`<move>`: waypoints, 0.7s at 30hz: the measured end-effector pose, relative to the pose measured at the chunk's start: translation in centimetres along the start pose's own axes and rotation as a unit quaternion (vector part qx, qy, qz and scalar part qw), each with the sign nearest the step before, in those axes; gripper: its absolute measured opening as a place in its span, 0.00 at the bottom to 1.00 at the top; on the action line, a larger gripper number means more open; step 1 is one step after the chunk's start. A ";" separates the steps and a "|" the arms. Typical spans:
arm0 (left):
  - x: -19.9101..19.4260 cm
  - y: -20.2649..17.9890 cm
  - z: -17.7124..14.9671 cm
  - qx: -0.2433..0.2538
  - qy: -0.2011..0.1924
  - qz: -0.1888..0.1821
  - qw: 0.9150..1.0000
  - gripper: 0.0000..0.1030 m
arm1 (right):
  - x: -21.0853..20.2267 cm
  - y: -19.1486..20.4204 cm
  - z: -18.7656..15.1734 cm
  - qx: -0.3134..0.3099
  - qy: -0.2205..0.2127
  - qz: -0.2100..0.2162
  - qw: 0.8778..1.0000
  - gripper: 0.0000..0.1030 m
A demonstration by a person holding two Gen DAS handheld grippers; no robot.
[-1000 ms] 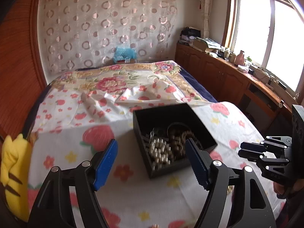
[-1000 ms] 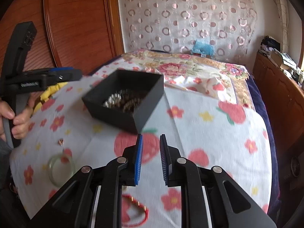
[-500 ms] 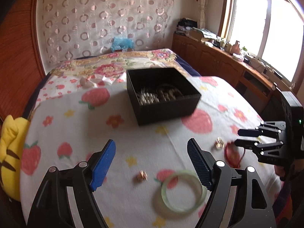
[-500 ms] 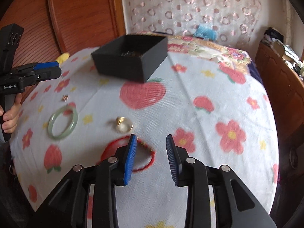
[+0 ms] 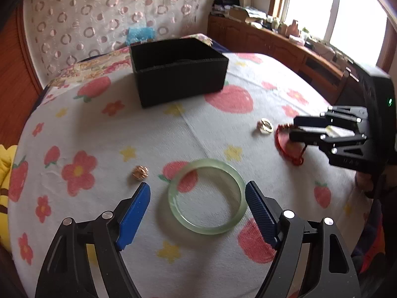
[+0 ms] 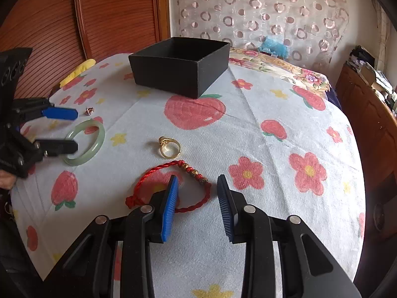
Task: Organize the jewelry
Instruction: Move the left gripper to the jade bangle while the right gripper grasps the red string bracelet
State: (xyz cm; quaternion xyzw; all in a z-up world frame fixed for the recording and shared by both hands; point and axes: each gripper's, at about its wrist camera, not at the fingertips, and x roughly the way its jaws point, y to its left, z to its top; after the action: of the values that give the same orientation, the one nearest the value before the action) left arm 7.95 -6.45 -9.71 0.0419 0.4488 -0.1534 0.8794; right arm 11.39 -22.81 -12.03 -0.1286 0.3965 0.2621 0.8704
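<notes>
A pale green bangle point(image 5: 206, 197) lies flat on the flowered cloth. My left gripper point(image 5: 197, 195) is open, with a finger on each side of the bangle, low over it. A small rose-gold piece point(image 5: 140, 172) lies just left of it. A gold ring point(image 6: 169, 147) and a red cord bracelet with gold beads point(image 6: 188, 169) lie nearer my right gripper point(image 6: 197, 190), which is open and empty right over the bracelet's near side. The black box point(image 6: 182, 64) stands at the far end; its inside is hidden. The bangle also shows in the right wrist view point(image 6: 85, 142).
The cloth covers a round table point(image 6: 285, 129). A yellow soft toy point(image 5: 6, 159) lies at the left edge. A bed and a wooden cabinet point(image 5: 273, 44) stand behind, with a wooden panel point(image 6: 114, 12) at the left.
Both grippers have pulled back from the box and dropped toward the table. The left now straddles the bangle. The right has opened wider and come over the red bracelet.
</notes>
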 end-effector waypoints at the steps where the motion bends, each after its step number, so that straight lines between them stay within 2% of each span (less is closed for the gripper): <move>1: 0.2 -0.2 0.0 0.003 0.004 0.002 1.000 0.74 | 0.0 0.0 0.0 0.000 0.000 0.000 1.000 0.34; 8: 1.0 -1.5 0.1 0.024 0.017 0.018 0.999 0.77 | 0.0 0.0 0.0 0.000 -0.001 0.000 1.000 0.34; 17: 1.0 -1.8 -0.2 0.033 0.008 0.027 0.999 0.77 | 0.0 0.0 0.0 0.000 0.000 0.001 1.000 0.34; 18: 0.9 -1.8 -0.3 0.034 0.005 0.027 0.999 0.75 | 0.0 0.0 0.0 0.000 0.000 0.001 1.000 0.34; 19: 0.8 -1.9 -0.3 0.035 0.002 0.026 0.999 0.69 | 0.0 0.0 0.0 0.000 0.000 0.001 1.000 0.34; 21: 0.6 -1.8 -0.3 0.035 0.001 0.023 0.999 0.67 | 0.0 0.0 -0.1 0.000 0.000 0.001 1.000 0.34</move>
State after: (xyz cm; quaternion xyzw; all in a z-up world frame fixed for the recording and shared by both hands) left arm 7.47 -8.26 -10.31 0.0833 0.4426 -0.1486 0.8804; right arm 11.37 -22.83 -12.07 -0.1281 0.3963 0.2626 0.8704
